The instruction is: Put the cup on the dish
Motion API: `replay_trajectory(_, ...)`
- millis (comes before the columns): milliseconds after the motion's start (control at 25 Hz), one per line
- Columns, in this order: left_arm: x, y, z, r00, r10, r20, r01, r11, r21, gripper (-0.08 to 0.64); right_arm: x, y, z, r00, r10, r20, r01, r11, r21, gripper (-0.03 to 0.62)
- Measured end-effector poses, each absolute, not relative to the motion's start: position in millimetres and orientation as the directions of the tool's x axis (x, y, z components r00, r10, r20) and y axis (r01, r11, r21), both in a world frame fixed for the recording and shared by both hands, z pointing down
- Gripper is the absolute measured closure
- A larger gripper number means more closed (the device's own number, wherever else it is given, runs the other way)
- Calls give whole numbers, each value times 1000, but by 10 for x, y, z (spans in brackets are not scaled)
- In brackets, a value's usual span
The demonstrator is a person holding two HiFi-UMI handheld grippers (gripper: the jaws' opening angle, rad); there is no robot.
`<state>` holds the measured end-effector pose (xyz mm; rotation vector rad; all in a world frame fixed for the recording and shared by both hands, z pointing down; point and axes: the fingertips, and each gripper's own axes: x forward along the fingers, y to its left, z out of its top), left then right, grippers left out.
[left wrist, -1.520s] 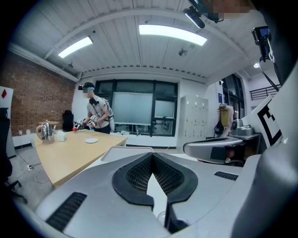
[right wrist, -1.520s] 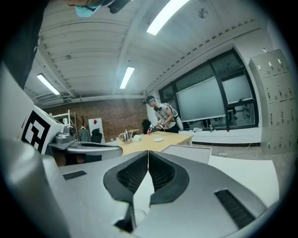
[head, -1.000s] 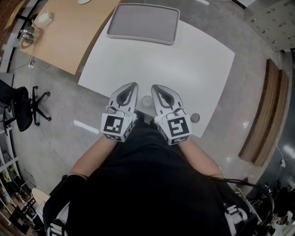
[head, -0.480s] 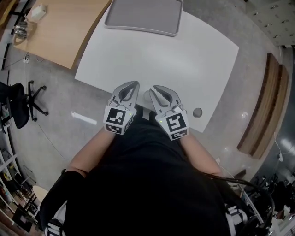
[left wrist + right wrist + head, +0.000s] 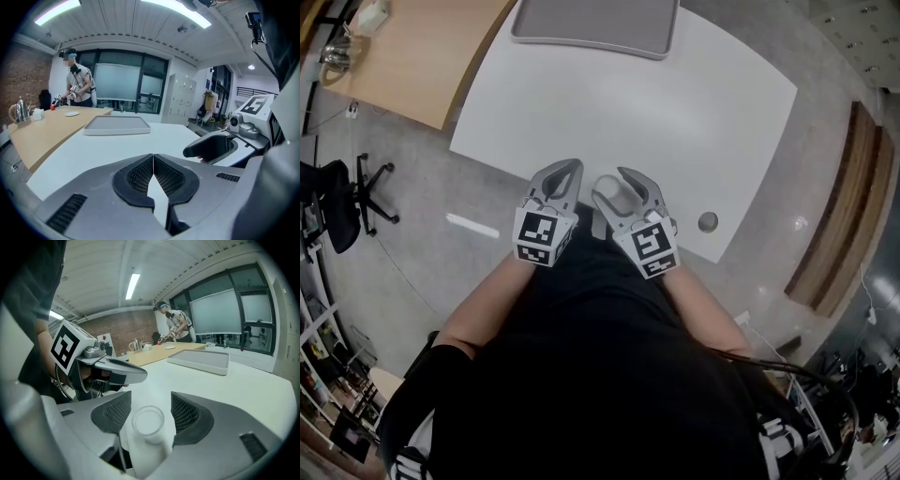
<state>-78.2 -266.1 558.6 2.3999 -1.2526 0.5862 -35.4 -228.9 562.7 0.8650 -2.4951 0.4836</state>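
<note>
Right gripper (image 5: 150, 401): released, jaws just opened, flanking the clear cup (image 5: 147, 422) without touching it. Cup upright between them on the white surface (image 5: 675, 112). Left gripper (image 5: 153, 161): clenched, empty, just beside the right.

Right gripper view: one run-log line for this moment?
right gripper: jaws just opening, cup between, pads off it | left gripper: shut, empty | grey tray: far table edge

Head view: tray (image 5: 595, 26) at counter's (image 5: 694, 122) far edge clipped at top; cup (image 5: 608, 184) partly behind right gripper (image 5: 615, 187); speck (image 5: 707, 221) near right corner unidentifiable.
</note>
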Motion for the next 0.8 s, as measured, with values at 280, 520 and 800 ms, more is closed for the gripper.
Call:
replay_trajectory(280, -824, -2663, 5708, 516, -667, 537, -837, -525, 151, 551, -432, -2196, 5924, -687, -437, 581, -634, 752, -183, 329)
replay_trajectory(520, -849, -2680, 5778, 508, -665, 548, -842, -517, 153, 551, -459, -2174, 6104, -669, -431, 606, -640, 748, -176, 324)
replay_trajectory(800, -813, -2635, 5886, 508, -652, 563, -843, -511, 168, 551, -440, -2214, 6273, -658, -451, 602, -655, 738, -163, 324)
